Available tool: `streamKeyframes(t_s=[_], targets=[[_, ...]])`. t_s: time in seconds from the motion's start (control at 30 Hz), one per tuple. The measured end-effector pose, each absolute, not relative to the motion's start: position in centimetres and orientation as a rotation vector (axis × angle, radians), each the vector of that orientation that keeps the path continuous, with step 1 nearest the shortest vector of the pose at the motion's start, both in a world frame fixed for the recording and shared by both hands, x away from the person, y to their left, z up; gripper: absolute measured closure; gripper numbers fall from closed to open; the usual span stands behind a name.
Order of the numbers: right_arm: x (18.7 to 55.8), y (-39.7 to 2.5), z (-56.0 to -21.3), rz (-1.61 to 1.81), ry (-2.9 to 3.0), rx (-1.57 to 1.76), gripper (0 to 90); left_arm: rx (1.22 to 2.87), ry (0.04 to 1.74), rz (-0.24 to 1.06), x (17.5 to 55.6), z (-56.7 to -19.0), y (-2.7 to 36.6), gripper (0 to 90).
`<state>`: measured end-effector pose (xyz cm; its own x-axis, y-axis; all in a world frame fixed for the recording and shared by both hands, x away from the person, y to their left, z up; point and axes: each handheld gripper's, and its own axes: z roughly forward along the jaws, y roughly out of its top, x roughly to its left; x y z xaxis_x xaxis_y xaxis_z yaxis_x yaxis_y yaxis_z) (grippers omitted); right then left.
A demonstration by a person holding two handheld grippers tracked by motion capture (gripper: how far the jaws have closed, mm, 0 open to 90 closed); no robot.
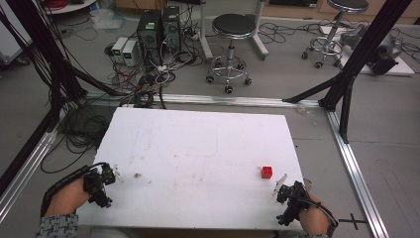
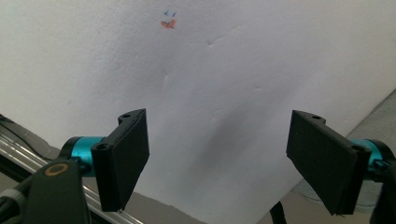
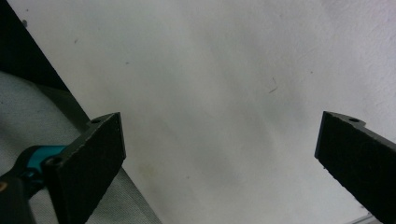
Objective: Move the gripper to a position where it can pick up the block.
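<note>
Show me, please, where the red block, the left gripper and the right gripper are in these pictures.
red block (image 1: pixel 267 172): high view, on its top face.
left gripper (image 1: pixel 110 171): high view, midway between its fingertips, at the table's left edge.
right gripper (image 1: pixel 280 184): high view, midway between its fingertips, just below the block.

I work in what looks like a robotics lab or test room. My bench is a plain white foam-like board (image 1: pixel 198 148), stained and scuffed, set inside a frame of silver aluminium rails (image 1: pixel 356 168) and black slanted metal struts (image 1: pixel 366 44). Beyond it, on a grey floor (image 1: pixel 277 84), stand two dark desktop computer towers (image 1: pixel 158 27) and two small white boxes (image 1: pixel 124 49), tied together by a tangle of black and white cables (image 1: pixel 148 79). Two round black-seated stools on chrome wheeled bases (image 1: pixel 230 44) are parked behind. A black cross of tape (image 1: pixel 352 219) marks the floor near my right side.
</note>
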<state>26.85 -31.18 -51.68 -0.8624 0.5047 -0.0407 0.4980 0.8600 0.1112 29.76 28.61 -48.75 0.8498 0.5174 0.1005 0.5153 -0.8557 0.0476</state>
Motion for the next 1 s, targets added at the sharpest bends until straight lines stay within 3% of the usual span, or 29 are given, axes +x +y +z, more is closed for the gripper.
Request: streamKeyframes(t_s=[1.0], targets=[[26.82, -30.59, -51.73, 0.168, 2.972, 0.774, 1.0, 2.985, 0.84, 0.168, 29.67, -48.63, 28.54, 21.7]])
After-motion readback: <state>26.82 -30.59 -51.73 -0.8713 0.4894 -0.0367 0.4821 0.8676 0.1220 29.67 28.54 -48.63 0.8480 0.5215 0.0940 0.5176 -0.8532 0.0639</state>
